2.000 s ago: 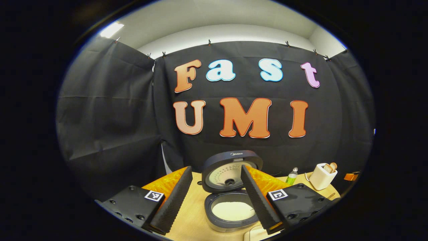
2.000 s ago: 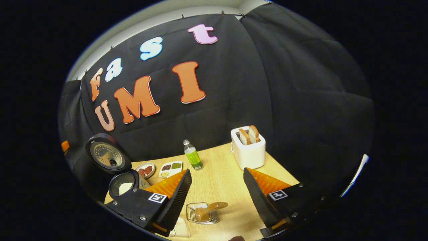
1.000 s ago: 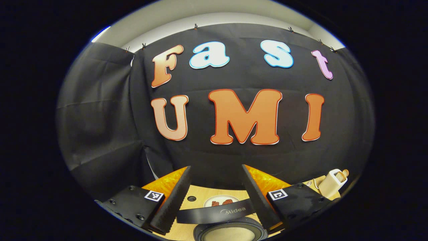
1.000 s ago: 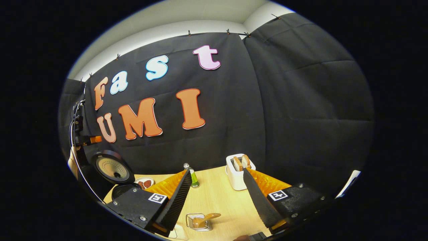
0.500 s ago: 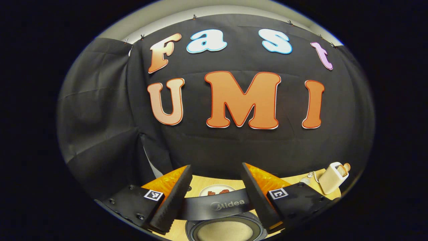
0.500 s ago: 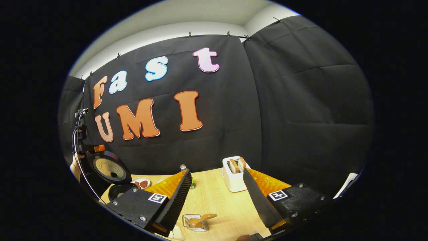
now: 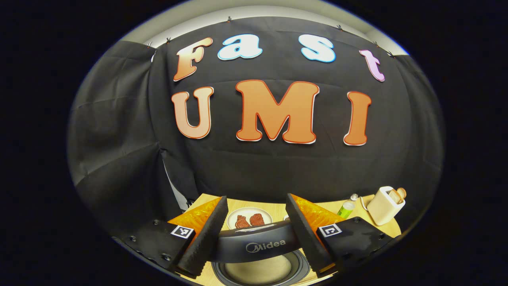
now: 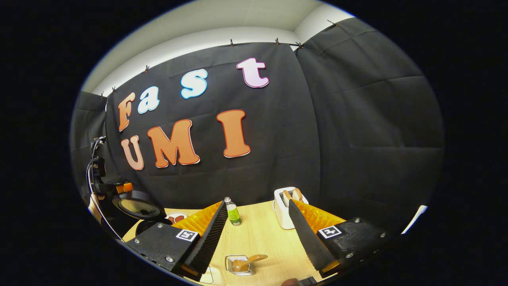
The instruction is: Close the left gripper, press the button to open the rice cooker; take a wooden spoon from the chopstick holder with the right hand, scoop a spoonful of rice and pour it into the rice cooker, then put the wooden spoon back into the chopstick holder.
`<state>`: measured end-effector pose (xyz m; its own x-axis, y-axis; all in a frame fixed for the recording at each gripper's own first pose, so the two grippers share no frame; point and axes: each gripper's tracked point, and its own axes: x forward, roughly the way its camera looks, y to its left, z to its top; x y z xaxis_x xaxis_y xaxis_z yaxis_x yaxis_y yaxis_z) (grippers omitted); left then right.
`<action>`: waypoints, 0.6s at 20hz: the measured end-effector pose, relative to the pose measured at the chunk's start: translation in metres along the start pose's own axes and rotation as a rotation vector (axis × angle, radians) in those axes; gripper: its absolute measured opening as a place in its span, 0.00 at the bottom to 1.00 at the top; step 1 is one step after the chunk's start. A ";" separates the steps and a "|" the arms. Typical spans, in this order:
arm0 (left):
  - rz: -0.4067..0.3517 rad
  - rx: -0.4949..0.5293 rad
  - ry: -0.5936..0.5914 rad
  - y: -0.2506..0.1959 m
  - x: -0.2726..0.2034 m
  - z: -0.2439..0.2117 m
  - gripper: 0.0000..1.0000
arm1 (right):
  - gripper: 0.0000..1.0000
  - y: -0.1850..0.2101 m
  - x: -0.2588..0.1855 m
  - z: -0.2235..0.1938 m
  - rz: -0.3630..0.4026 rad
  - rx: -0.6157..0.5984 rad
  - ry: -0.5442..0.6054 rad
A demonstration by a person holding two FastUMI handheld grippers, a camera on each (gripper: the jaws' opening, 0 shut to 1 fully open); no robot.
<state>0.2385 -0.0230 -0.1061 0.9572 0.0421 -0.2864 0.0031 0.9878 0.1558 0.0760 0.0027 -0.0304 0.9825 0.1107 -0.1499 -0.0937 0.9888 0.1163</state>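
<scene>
Rice cooker [image 7: 258, 248] lid sits between left gripper's [image 7: 256, 232] wide-open, empty jaws

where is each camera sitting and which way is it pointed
Left gripper view: rides the left gripper, low over the rice cooker, facing the booth's wall; its two fingers stand apart either side of the half-lowered lid.
Right gripper view: rides the right gripper, above the table, looking across it; its fingers are spread over the wooden spoon in the chopstick holder.
Shared: toaster, green bottle, cooker lid.
</scene>
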 end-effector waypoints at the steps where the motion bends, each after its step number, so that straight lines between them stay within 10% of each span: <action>1: -0.002 0.022 0.003 -0.003 -0.006 -0.006 0.94 | 0.94 0.002 -0.001 0.001 0.007 0.002 -0.003; 12: -0.057 -0.065 0.132 -0.026 -0.045 -0.117 0.94 | 1.00 0.016 -0.008 -0.010 0.072 -0.013 0.018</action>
<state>0.1619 -0.0331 -0.2080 0.9097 0.0006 -0.4153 0.0336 0.9966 0.0751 0.0647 0.0186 -0.0375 0.9700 0.1837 -0.1595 -0.1667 0.9793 0.1144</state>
